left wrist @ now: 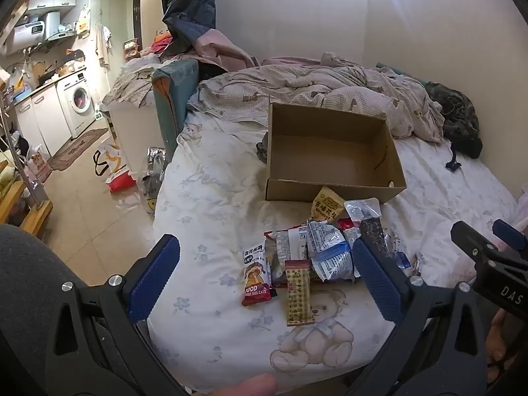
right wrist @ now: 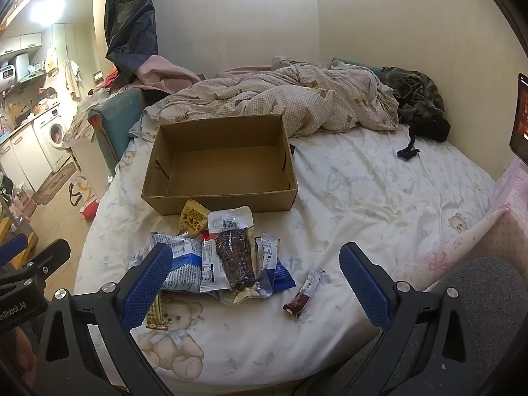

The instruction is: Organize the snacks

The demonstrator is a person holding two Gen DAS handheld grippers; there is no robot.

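Note:
An empty open cardboard box (left wrist: 333, 151) (right wrist: 221, 165) stands on the bed. In front of it lies a pile of snack packets (left wrist: 316, 247) (right wrist: 224, 254): a yellow peanut packet (left wrist: 326, 204) (right wrist: 194, 216), a blue-and-white bag (left wrist: 330, 254) (right wrist: 183, 260), a clear pack of dark jerky (right wrist: 236, 259), a rice cake packet (left wrist: 255, 275) and a yellow patterned bar (left wrist: 298, 292). A small brown bar (right wrist: 305, 292) lies apart to the right. My left gripper (left wrist: 267, 283) is open above the pile's near edge. My right gripper (right wrist: 257, 287) is open, above the pile and the brown bar.
A crumpled checked quilt (left wrist: 323, 89) (right wrist: 290, 95) and dark clothes (right wrist: 415, 102) lie behind the box. The bed edge drops to a tiled floor (left wrist: 89, 204) on the left with bags on it. A pink pillow (right wrist: 501, 211) lies at the right.

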